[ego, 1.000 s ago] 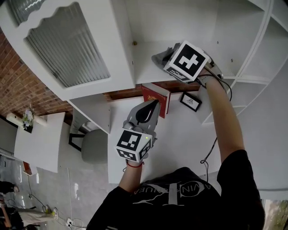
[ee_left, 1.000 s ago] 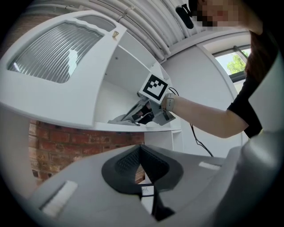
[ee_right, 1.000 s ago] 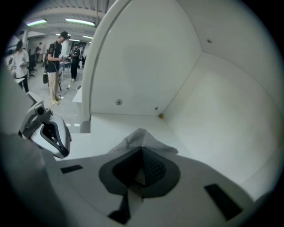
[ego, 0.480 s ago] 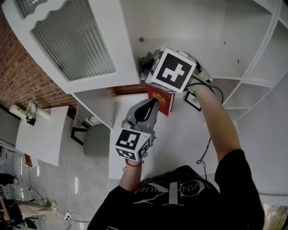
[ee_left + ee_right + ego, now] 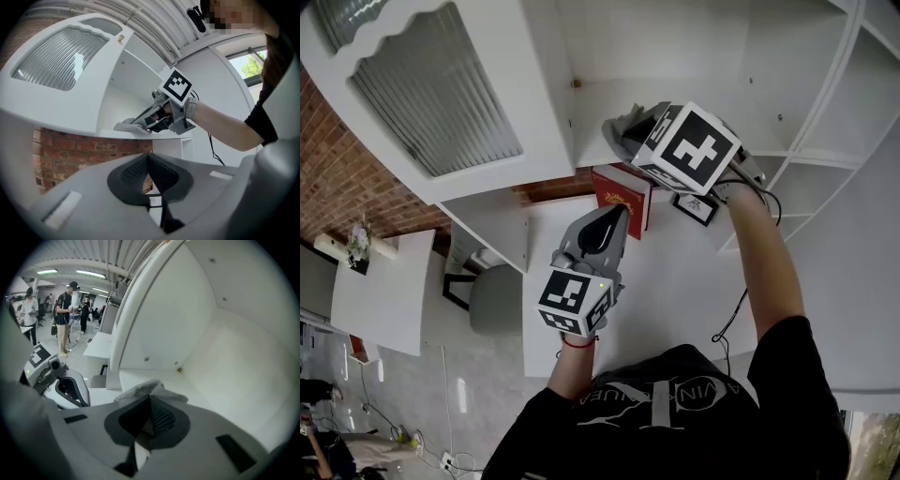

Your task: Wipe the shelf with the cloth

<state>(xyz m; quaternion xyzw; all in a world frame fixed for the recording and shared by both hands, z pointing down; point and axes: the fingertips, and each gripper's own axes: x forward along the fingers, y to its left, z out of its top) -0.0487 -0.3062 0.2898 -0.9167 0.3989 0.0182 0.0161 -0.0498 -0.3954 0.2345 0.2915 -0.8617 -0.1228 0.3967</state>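
Nearest us, left gripper [image 5: 613,216] hangs level below shelf [image 5: 592,141], jaws together, nothing between them, idle

Beyond it, right gripper [image 5: 630,129] has swung toward shelf's left end and come back right within last second. We read that as one wiping stroke, so task is under way, not finished

Its jaws are pinched tight on cloth [image 5: 149,389]. Grey cloth bunches just past fingertips [image 5: 161,418], lying on white shelf board near front edge, with back corner farther ahead
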